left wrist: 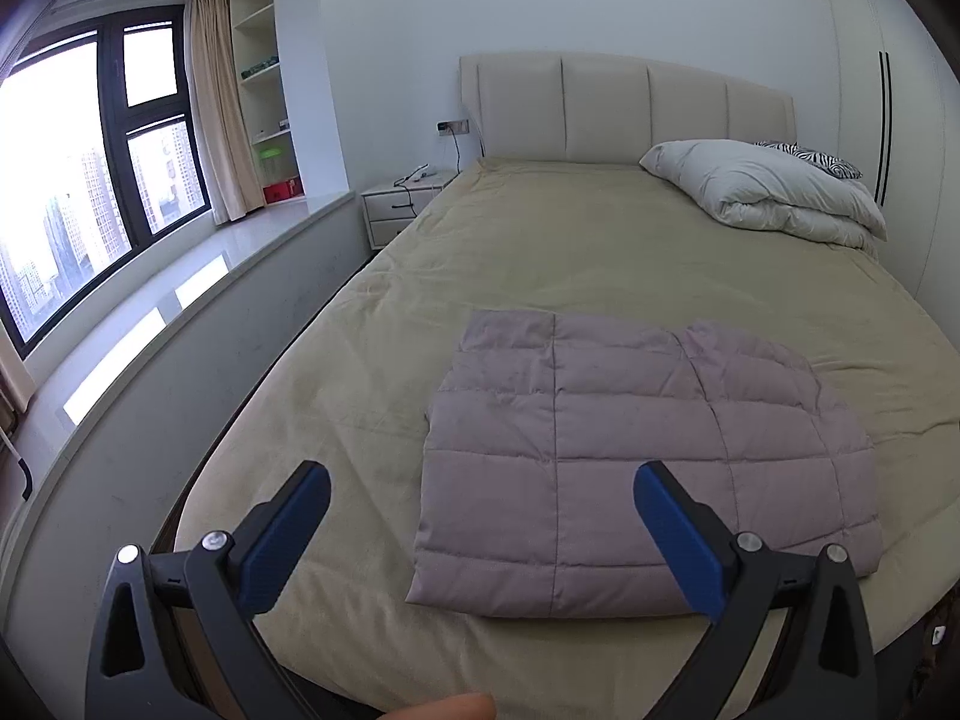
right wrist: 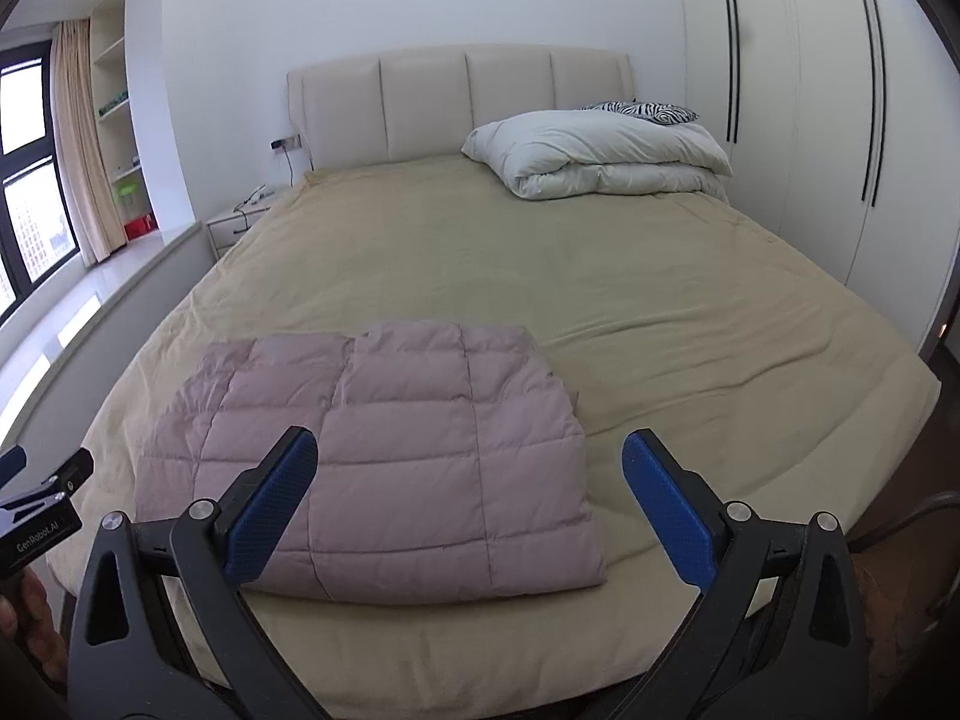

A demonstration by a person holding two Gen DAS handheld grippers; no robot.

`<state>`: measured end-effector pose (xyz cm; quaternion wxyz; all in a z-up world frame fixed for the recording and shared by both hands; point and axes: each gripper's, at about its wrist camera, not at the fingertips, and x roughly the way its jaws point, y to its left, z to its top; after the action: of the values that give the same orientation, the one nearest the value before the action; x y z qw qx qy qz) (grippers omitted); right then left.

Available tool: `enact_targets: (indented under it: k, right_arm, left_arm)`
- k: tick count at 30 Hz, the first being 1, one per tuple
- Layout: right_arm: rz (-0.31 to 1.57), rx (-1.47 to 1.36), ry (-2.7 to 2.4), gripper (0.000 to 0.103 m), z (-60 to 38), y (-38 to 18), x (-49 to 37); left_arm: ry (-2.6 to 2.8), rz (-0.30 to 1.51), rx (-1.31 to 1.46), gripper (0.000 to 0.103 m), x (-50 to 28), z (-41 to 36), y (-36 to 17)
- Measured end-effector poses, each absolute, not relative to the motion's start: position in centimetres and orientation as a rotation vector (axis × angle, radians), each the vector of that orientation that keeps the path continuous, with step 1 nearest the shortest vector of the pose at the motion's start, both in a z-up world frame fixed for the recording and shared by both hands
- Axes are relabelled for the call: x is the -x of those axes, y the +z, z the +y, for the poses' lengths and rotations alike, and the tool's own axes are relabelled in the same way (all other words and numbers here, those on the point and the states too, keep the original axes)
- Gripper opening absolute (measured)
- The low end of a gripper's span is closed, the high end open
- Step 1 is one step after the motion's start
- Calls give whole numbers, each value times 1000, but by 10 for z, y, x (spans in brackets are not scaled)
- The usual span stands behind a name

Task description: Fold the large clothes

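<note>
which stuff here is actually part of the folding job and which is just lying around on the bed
Part of the job:
- pink quilted jacket, folded on the bed
- left tongs, open
- right tongs, open

Just lying about:
- white duvet
- zebra-print pillow
- nightstand

quilted mauve jacket [left wrist: 648, 462] | folded rectangle | flat on bed's near end

Black left gripper [left wrist: 482, 495], blue pads [left wrist: 273, 546], silver screws
</note>
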<state>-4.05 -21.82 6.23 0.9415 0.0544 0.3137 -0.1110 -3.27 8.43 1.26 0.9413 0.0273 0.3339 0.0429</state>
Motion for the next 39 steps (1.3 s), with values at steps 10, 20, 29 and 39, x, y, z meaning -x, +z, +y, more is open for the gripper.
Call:
enact_targets:
  k: [10, 20, 29, 39]
  right_arm:
    - [778, -41, -202, 103, -187, 29, 22]
    - [806, -47, -195, 103, -184, 22, 16]
    - [822, -47, -189, 103, -179, 21, 10]
    - [827, -49, -189, 103, -176, 17, 5]
  left_arm:
    - [87, 732, -91, 103, 31, 75, -7]
    - [79, 759, -112, 103, 31, 65, -17]
    - [76, 762, -113, 103, 32, 63, -17]
    - [72, 767, -119, 103, 32, 63, -20]
